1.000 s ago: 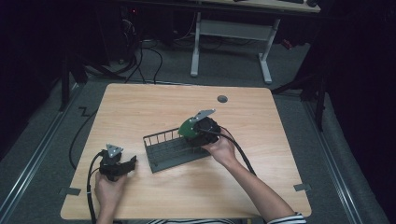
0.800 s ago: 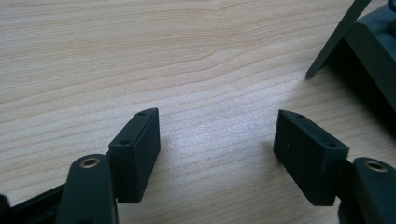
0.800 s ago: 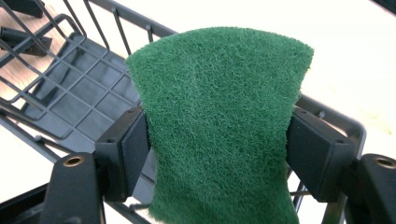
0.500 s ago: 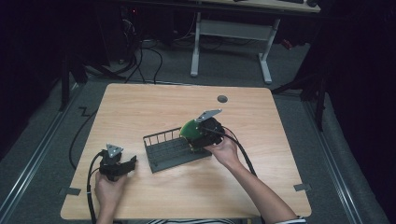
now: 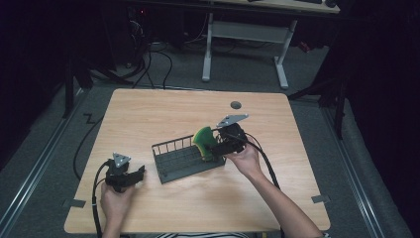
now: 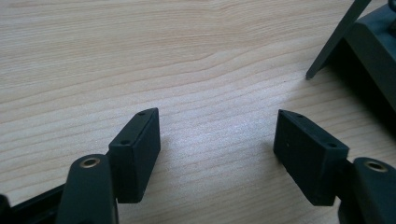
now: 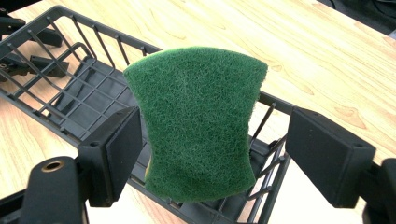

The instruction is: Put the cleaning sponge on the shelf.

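Note:
A green scouring sponge (image 5: 203, 141) (image 7: 196, 121) stands on edge in the right end of a dark wire rack (image 5: 181, 158) (image 7: 60, 93), leaning on its wire wall. My right gripper (image 5: 213, 148) (image 7: 219, 140) is open around the sponge. Its jaws have just been opening; the left pad sits close to the sponge's edge and the right pad stands well clear. My left gripper (image 5: 136, 174) (image 6: 219, 135) rests open on the wooden table (image 5: 148, 114) at the front left, nothing between its jaws. A corner of the rack (image 6: 373, 51) shows to its right.
A round cable hole (image 5: 236, 105) lies in the tabletop behind the right gripper. Beyond the far edge stand a white desk frame (image 5: 247, 34) and floor cables (image 5: 148, 59). Each gripper trails a black cable toward the front edge.
The right gripper's jaws have spread and the hand has drawn back to the right, leaving the sponge standing in the rack. The left gripper has not moved.

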Tool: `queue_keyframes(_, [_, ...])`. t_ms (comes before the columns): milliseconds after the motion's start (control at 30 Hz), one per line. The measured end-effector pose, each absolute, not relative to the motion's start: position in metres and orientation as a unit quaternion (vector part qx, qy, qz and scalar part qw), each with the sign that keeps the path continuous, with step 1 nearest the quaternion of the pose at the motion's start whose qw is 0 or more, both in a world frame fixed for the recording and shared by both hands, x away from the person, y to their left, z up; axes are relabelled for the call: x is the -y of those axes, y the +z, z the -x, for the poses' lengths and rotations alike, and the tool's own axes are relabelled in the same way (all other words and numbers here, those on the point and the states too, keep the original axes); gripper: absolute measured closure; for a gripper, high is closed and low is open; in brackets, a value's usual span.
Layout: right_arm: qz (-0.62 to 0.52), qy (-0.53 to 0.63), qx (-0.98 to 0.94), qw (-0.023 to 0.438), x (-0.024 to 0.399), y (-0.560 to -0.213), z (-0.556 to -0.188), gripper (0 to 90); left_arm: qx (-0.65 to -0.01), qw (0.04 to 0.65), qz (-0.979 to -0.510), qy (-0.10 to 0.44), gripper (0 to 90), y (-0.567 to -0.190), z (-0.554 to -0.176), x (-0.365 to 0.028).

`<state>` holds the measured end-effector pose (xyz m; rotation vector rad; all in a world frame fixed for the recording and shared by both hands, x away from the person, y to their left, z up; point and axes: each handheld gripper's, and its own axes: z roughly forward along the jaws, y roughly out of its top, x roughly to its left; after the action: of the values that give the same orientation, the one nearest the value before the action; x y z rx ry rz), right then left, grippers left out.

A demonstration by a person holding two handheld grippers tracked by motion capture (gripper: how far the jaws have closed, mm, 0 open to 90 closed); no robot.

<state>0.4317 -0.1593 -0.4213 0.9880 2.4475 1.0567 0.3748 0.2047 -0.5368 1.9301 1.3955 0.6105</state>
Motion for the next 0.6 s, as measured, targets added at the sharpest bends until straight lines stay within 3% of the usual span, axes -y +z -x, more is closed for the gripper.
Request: queue_keyframes(600, [-0.339,0.396,-0.840,0.148,0.175,-0.412,-0.421,18.3,-0.535,0.335,-0.740,0.234,32.2,-0.537,-0.375,-0.205])
